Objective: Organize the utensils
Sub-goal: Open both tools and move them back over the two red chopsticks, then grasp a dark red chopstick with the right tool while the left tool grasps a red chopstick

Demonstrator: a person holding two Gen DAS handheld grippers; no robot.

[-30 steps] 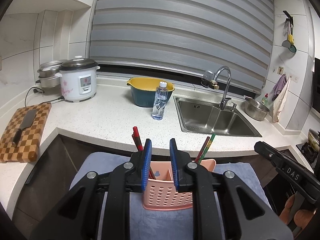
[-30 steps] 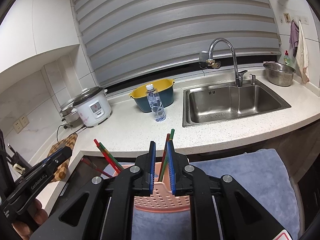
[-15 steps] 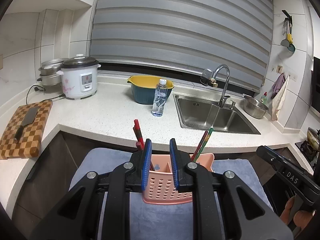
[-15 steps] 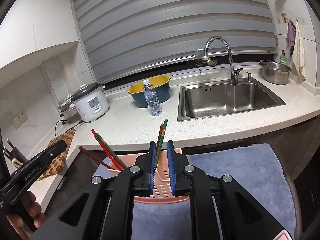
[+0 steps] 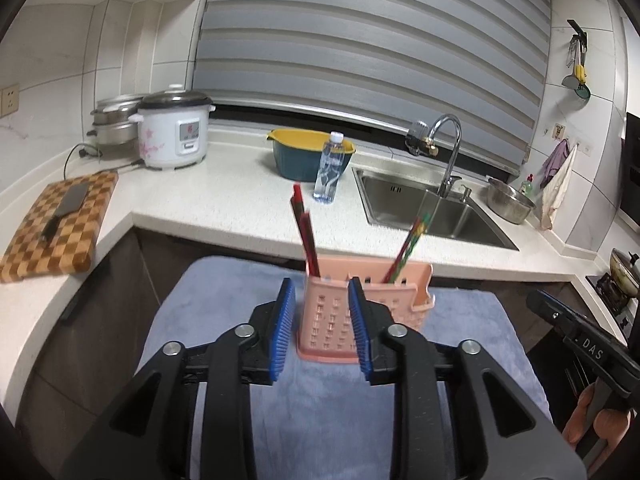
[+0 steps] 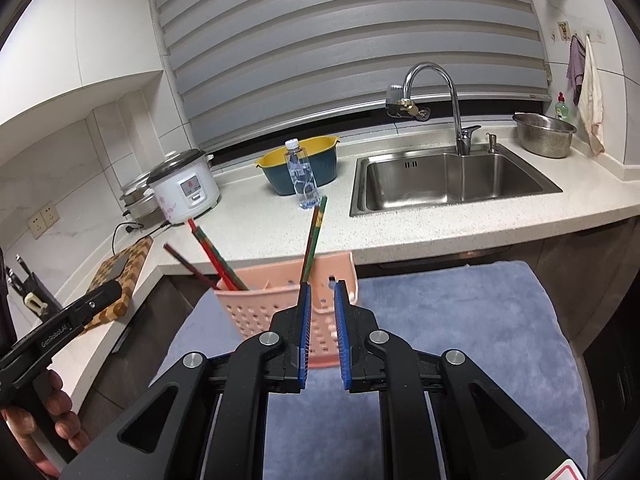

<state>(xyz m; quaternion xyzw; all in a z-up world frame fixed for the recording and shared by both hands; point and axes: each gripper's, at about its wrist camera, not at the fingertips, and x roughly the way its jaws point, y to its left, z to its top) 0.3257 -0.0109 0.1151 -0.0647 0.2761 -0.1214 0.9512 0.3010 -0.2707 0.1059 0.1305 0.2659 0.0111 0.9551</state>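
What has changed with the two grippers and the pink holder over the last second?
Both grippers backed away from the holder and opened wider: the left gripper most, the right gripper slightly, freeing the chopsticks between its jaws. The holder, its chopsticks and the towel stayed put.

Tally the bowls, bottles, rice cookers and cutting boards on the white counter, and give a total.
bowls: 2, the yellow-and-teal basin and the steel bowl
bottles: 2, the water bottle and the green soap bottle
rice cooker: 1
cutting board: 1
total: 6
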